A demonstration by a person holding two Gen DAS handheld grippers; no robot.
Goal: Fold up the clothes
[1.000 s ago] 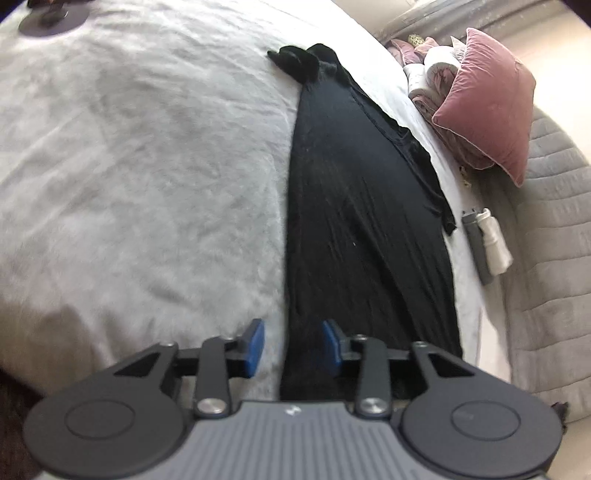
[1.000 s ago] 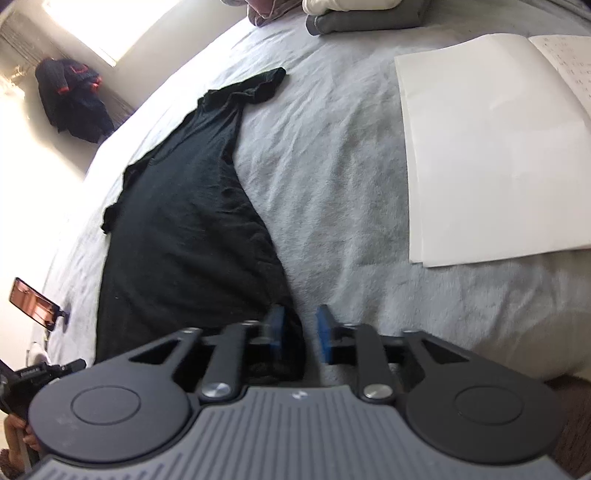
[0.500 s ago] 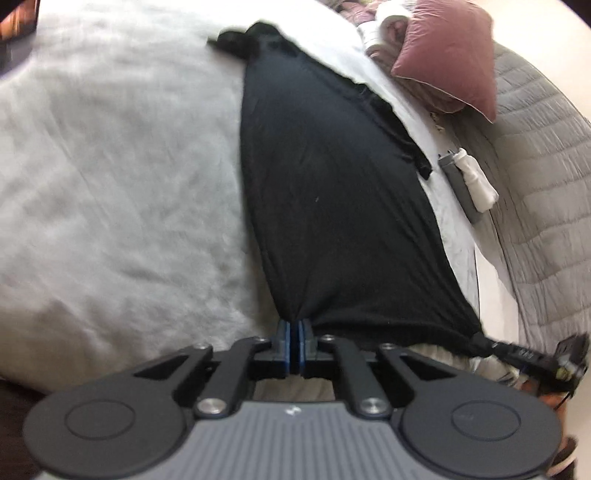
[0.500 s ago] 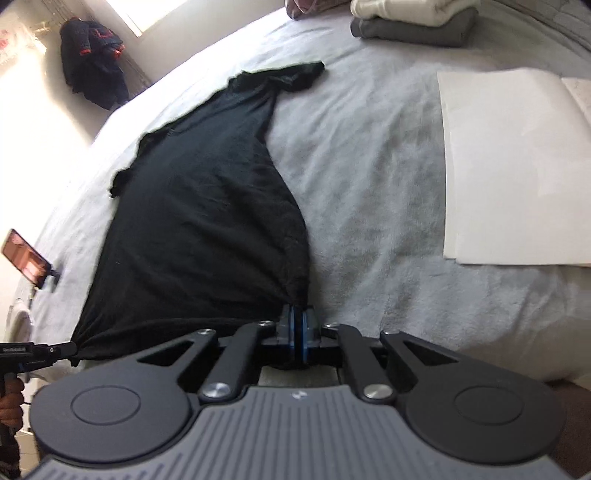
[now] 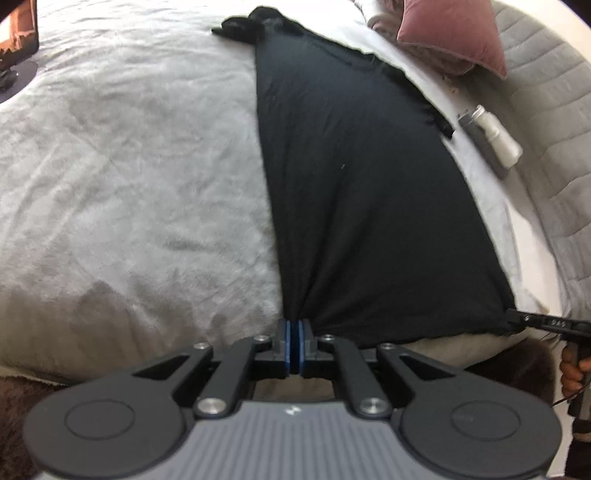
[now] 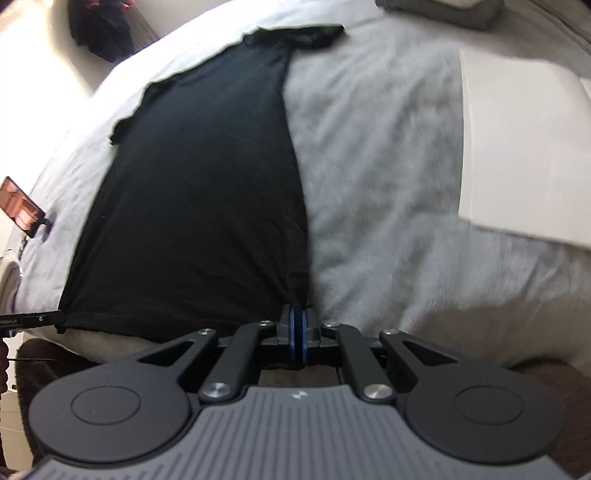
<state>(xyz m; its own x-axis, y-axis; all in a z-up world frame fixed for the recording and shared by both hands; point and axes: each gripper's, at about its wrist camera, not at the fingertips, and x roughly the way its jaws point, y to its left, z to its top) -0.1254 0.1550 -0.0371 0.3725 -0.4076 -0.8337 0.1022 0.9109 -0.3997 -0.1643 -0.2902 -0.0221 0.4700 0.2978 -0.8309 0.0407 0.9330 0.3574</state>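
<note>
A long black garment (image 5: 362,192) lies stretched on a grey bed (image 5: 129,166), sleeves at the far end. My left gripper (image 5: 295,328) is shut on its near hem corner at the bed's front edge. My right gripper (image 6: 298,314) is shut on the other hem corner of the garment (image 6: 199,192). The hem is pulled taut between them and lifted a little. The right gripper's tip shows in the left wrist view (image 5: 532,321), and the left gripper's tip shows in the right wrist view (image 6: 33,318).
A pink pillow (image 5: 454,33) and a quilted grey headboard (image 5: 546,122) are on the right. A folded grey and white stack (image 5: 491,140) lies beside the garment. White sheets of paper (image 6: 517,147) lie on the bed. A phone on a stand (image 6: 22,206) is at the left.
Both grippers closed on the hem corners, which they straddled open a second ago. They pulled the hem back, up and apart, spreading the garment wider.
</note>
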